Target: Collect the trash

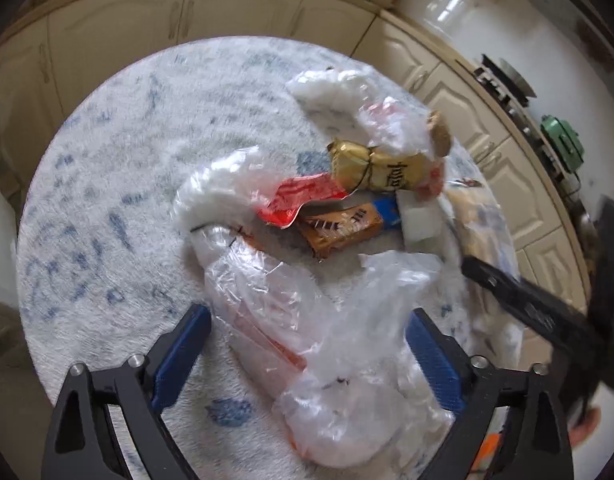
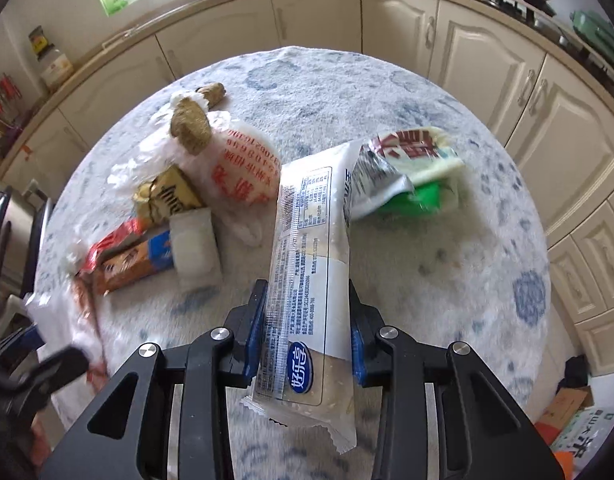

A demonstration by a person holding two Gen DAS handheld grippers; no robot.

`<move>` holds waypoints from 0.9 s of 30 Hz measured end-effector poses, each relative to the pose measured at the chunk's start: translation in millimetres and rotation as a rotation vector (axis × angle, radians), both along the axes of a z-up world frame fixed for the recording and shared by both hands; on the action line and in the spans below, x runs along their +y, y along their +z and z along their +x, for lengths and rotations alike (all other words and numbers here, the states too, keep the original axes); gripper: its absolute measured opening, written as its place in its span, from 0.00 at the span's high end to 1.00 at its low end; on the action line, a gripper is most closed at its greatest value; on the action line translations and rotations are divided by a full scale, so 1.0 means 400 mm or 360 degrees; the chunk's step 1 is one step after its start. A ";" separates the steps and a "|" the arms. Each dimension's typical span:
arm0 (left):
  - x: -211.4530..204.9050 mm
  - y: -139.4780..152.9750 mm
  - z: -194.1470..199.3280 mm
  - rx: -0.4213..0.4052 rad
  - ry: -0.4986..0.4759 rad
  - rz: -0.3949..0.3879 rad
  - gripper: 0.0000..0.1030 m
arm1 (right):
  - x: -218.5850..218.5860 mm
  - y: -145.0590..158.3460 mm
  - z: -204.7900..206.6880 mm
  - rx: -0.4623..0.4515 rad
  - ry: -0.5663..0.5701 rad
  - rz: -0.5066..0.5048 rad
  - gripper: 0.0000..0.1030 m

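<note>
- Clear, crinkly plastic makes up the bag [image 1: 291, 320] that lies on the table [image 1: 107, 184] between the wide-open fingers of the left gripper [image 1: 307, 356]; neither blue pad presses on it, so it is not held.
- Slick film could slide out if the fingers close on a loose fold only; a shallow bite would likely lift one layer and leave the rest behind.
- Right gripper [image 2: 307, 324] has its fingers closed narrowly on a long white wrapper [image 2: 311, 264], gripped near its lower end; the upper end stands free and could swing or slip loose.
- The two grippers are working near each other, so a knock between them is possible.
- Writing: the white wrapper carries a blue oval with Chinese characters and a printed table, too small to read; a white bag [image 2: 243, 168] has red Chinese print and digits.
- Further out lie a gold packet [image 1: 371, 164], a red wrapper [image 1: 303, 200] and a brown bar wrapper [image 1: 339, 228]; their lettering is blurred.
</note>
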State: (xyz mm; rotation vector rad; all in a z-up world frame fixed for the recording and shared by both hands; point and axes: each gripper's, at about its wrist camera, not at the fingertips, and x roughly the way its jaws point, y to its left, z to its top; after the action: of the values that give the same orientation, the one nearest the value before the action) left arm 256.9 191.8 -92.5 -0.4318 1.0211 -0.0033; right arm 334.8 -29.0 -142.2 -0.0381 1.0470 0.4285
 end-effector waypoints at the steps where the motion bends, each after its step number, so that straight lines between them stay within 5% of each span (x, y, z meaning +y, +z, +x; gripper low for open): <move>1: -0.004 0.001 0.000 -0.0003 0.0020 0.0036 0.23 | -0.006 0.002 -0.013 0.0004 0.0008 0.0008 0.66; 5: -0.018 -0.001 -0.007 -0.0020 0.0103 0.0260 0.57 | -0.013 -0.002 -0.047 0.0005 0.0022 0.0007 0.67; 11: -0.013 0.018 -0.049 -0.0030 0.0015 0.0289 0.67 | -0.006 -0.029 -0.094 -0.0018 0.0056 -0.0043 0.62; 13: -0.014 0.023 -0.072 -0.0041 -0.0035 0.0327 0.69 | 0.009 -0.031 -0.106 -0.0060 0.0069 -0.0099 0.49; 15: -0.024 0.024 -0.091 -0.0045 -0.0075 0.0341 0.71 | 0.027 -0.046 -0.103 -0.0083 0.0035 -0.0171 0.07; 16: -0.030 0.023 -0.093 -0.0047 -0.0088 0.0345 0.73 | 0.033 -0.057 -0.102 -0.0116 0.0006 -0.0184 0.06; 19: -0.029 0.036 -0.116 -0.0061 -0.0113 0.0333 0.76 | 0.030 -0.052 -0.117 -0.0218 -0.0007 -0.0139 0.20; 21: -0.030 0.043 -0.125 -0.0073 -0.0126 0.0334 0.77 | 0.021 -0.041 -0.123 -0.0246 -0.0029 -0.0115 0.67; 27: -0.042 0.061 -0.134 -0.0115 -0.0139 0.0322 0.78 | -0.006 -0.035 -0.128 -0.0202 -0.0074 -0.0070 0.68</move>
State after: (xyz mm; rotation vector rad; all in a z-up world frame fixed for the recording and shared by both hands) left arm 203.4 175.0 -68.3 -0.2012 0.9575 0.0060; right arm 283.6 -31.2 -156.2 -0.0789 0.9305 0.3566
